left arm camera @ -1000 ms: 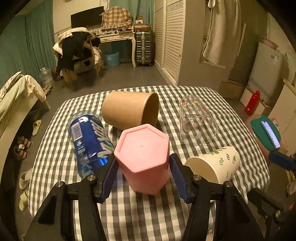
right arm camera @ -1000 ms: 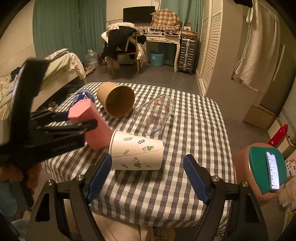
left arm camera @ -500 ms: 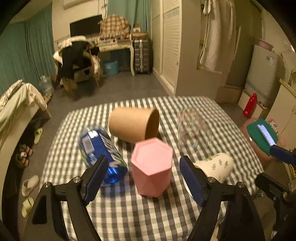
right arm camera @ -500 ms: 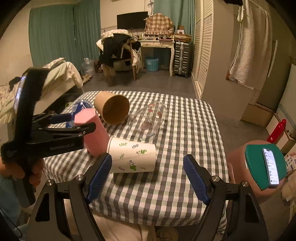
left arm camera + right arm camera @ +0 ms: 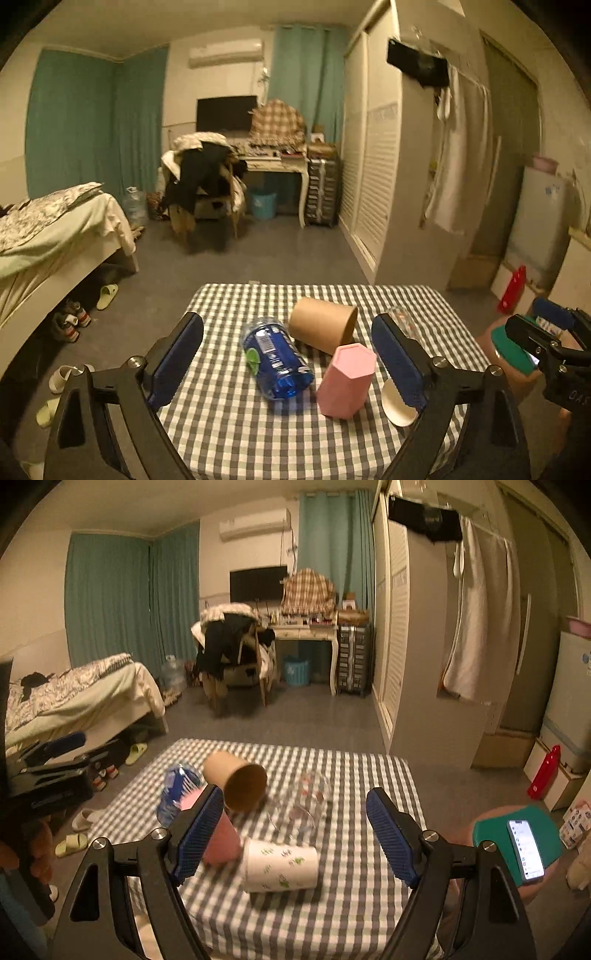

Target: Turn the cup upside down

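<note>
A pink hexagonal cup (image 5: pixel 346 379) stands upside down on the checked table (image 5: pixel 236 435); it also shows in the right wrist view (image 5: pixel 221 840), partly behind a finger. My left gripper (image 5: pixel 288 360) is open and empty, pulled back above the table's near edge. My right gripper (image 5: pixel 294 836) is open and empty, above the table. A white leaf-print cup (image 5: pixel 282 865) lies on its side; in the left wrist view only its rim (image 5: pixel 397 406) shows. A brown paper cup (image 5: pixel 322 329) (image 5: pixel 236 783) and a clear glass (image 5: pixel 303 805) also lie on their sides.
A blue plastic bottle (image 5: pixel 277 362) lies on the table left of the pink cup. A round stool with a green pad and a phone (image 5: pixel 524 845) stands right of the table. A bed (image 5: pixel 48 236) stands at left, with a chair and desk behind.
My left gripper let go of the pink cup, opened wide, and drew back and up. The pink cup stays standing upside down. My right gripper also pulled back and tilted up.
</note>
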A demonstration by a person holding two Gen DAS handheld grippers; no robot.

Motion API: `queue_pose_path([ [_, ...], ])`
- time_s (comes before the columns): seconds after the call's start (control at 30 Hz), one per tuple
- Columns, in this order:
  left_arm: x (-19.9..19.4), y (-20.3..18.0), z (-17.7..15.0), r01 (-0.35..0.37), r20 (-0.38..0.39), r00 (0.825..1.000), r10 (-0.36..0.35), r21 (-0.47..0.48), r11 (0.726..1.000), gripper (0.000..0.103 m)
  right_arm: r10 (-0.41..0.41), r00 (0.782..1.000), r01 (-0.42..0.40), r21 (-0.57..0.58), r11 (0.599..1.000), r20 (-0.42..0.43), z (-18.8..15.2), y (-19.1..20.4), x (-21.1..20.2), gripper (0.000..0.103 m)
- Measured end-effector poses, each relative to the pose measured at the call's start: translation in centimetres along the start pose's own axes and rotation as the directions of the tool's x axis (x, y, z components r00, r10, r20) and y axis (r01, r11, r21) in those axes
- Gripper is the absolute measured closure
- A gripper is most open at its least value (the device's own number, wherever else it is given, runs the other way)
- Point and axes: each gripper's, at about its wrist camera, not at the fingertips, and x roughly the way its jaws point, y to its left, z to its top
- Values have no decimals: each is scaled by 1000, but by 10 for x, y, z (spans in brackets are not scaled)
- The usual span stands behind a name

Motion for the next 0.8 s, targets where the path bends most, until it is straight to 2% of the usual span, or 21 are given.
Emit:
queue_pose_path([
  [0.17,-12,12,-14,-25,21,999,26,-7,1000,8,14,1000,-14,-22,1000,8,-5,21,-3,23],
  [0.3,-15,17,-27,-13,20,1000,13,-19,1000,7,22,1000,-23,-17,1000,-15,-17,25,5,23],
  [0.4,-15,19,-36,-36,24,999,36,-8,999,0,-1,1000,0,-14,1000,-30,-28,27,12,13],
  [0.6,-14,21,-46,-42,7,999,42,-12,999,0,-26,998,26,-4,1000,-59,-40,22,20,7],
  [0.67,-13,22,-47,-44,1,999,44,-13,999,0,-37,997,37,-5,999,-62,-41,22,21,1],
  [0.8,-12,21,-48,-50,-5,999,50,-3,999,0,-45,997,45,0,999,-58,-40,22,22,0],
])
